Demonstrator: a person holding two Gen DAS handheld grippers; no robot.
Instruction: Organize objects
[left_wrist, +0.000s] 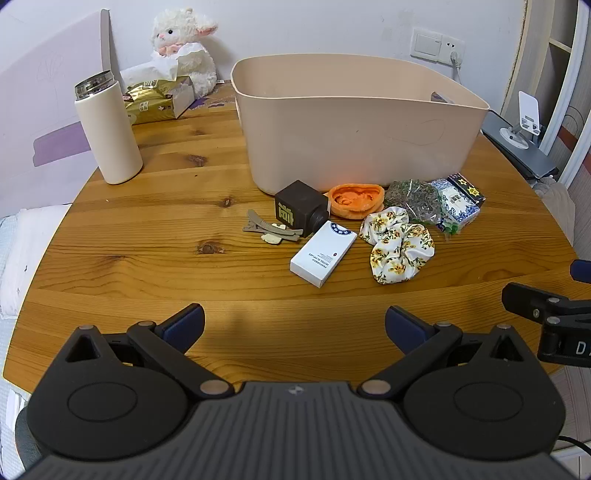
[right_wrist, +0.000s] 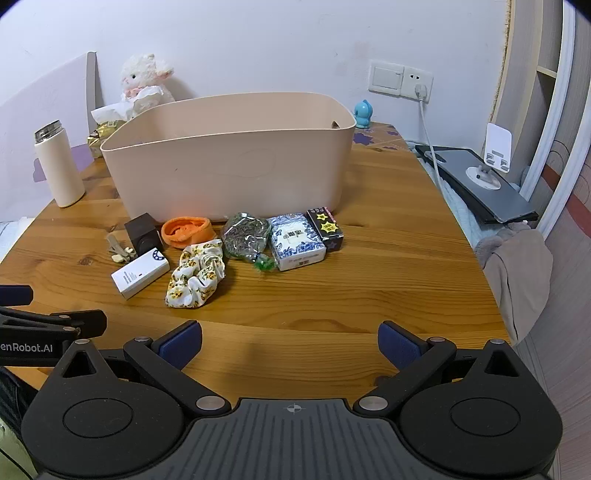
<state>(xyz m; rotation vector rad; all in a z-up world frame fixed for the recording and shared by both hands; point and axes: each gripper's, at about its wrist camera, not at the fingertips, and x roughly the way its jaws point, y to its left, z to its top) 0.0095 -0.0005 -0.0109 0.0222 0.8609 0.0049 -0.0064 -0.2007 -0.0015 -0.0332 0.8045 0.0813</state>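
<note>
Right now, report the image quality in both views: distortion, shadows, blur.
Left wrist view: strong fisheye bending of the table edge and bin; dark corners; a soft shadow ahead of the left gripper; items sharp. Right wrist view: same bending, a shadow ahead of the right gripper, no blur.

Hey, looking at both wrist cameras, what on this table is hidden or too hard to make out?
- Bin floor: both views, hidden by its front wall; a dark item peeks over the rim, unidentifiable.
- White box print: too small to read.
- Tissue pack: right wrist view, mostly behind the bin.
- Right gripper: left wrist view, cut off by the edge.
</note>
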